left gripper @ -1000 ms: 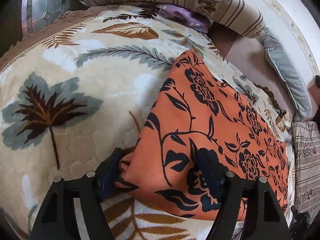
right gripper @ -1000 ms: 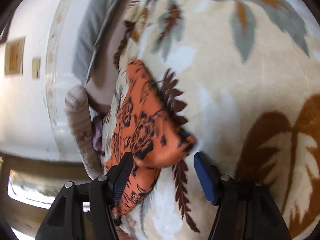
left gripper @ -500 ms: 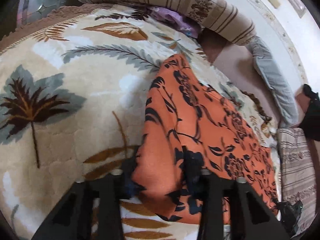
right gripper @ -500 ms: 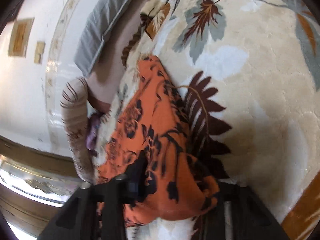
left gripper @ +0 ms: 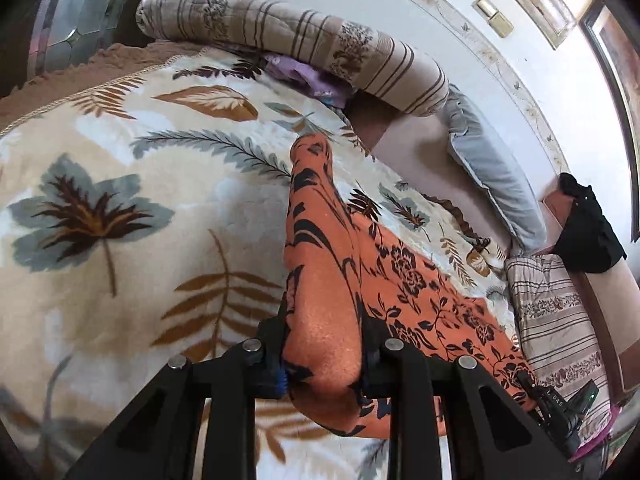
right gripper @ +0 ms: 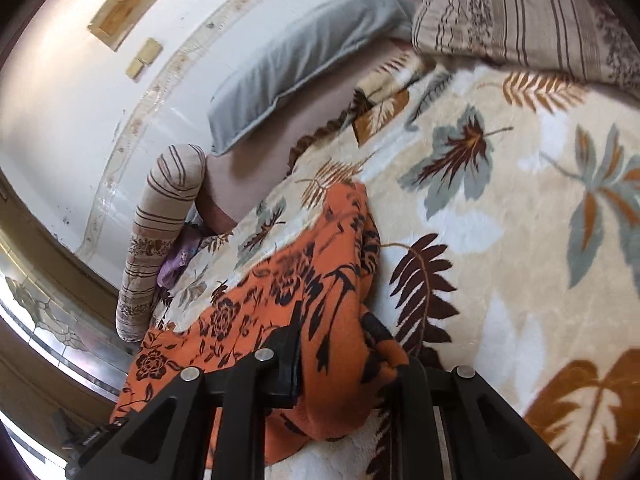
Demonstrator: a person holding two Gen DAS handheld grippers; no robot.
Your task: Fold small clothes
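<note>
An orange garment with black flower print [left gripper: 320,248] lies on a leaf-patterned blanket [left gripper: 120,208]. My left gripper [left gripper: 324,344] is closing its jaws on a bunched corner of the cloth, which fills the gap between the pads and is lifted off the blanket. In the right wrist view the same orange garment [right gripper: 320,280] hangs up from the blanket [right gripper: 520,240], and my right gripper [right gripper: 344,356] is also closing its jaws, pinching another corner. The cloth sags between the two held corners.
A striped bolster [left gripper: 304,44] and a purple cloth [left gripper: 308,80] lie at the blanket's far edge. A grey pillow [left gripper: 492,172] leans on the white wall. A striped folded quilt [left gripper: 556,320] and a black item [left gripper: 588,232] sit to the right.
Both grippers went from wide open around the garment's corners to pinched on them, and both have risen, pulling the orange cloth up off the blanket. The right view has rolled.
</note>
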